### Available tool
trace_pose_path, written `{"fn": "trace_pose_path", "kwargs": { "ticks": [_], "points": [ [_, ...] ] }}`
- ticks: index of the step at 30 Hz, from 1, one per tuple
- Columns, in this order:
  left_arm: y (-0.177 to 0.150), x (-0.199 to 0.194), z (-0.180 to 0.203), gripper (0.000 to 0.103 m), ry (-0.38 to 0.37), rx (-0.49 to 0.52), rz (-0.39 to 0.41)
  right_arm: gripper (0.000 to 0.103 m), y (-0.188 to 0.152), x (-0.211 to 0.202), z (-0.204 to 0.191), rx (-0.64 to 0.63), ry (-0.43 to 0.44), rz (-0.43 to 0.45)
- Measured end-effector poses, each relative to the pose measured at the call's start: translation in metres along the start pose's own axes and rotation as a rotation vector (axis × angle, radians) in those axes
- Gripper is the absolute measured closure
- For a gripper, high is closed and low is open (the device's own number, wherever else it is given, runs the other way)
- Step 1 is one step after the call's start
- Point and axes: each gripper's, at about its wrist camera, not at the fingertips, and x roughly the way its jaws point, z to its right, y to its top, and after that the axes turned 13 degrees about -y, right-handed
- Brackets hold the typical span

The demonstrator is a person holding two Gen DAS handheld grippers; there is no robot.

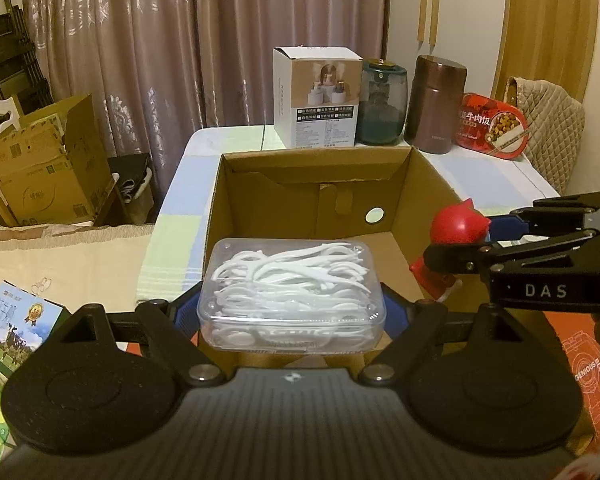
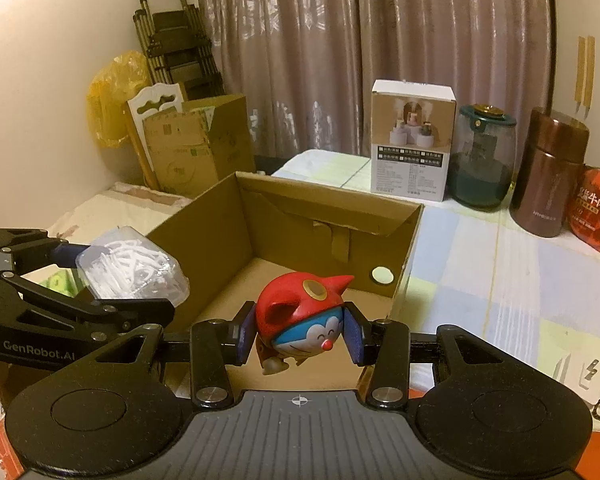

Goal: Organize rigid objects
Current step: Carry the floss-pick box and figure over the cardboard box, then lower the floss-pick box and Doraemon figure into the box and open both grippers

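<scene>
A clear plastic case of white floss picks [image 1: 291,295] sits clamped between the blue pads of the left gripper [image 1: 290,312], held level above the near edge of an open cardboard box [image 1: 428,184]. The left gripper points straight ahead over the box's front wall, its jaws closed on the case's short ends.

Beside it, the right gripper [image 2: 300,338] grips a Doraemon figurine [image 2: 302,320] in a red horned helmet, the pads pressing on either side of its head. The figurine tilts forward, face down toward the camera, and hangs over the box's near right part. In the left wrist view this gripper reaches in from the right, roughly level.

The box rests on a pastel checked cloth [image 2: 500,272]. Behind it stand a white product carton [image 1: 318,100], a teal glass jar [image 1: 382,102], a copper canister [image 1: 436,104] and a red tin [image 1: 494,126].
</scene>
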Motion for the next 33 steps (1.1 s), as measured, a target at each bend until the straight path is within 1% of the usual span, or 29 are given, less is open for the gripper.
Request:
{"fn": "trace_pose_path", "kwargs": {
  "ticks": [13, 22, 27, 33],
  "points": [
    [0.001, 0.015, 0.000, 0.020, 0.000, 0.007, -0.021, 0.061, 0.000, 0.005, 0.001, -0.013, -0.012, -0.008],
    [0.010, 0.026, -0.001, 0.019, 0.000, 0.008, -0.029, 0.061, -0.001, 0.007, 0.002, -0.008, -0.016, -0.005],
    [0.016, 0.021, -0.001, 0.019, 0.021, 0.019, 0.001, 0.061, -0.001, 0.009, 0.005, 0.000, -0.015, -0.007],
    [0.015, 0.014, -0.004, 0.020, 0.029, 0.007, 0.009, 0.061, 0.000, 0.008, 0.005, 0.002, -0.007, -0.011]
  ]
}}
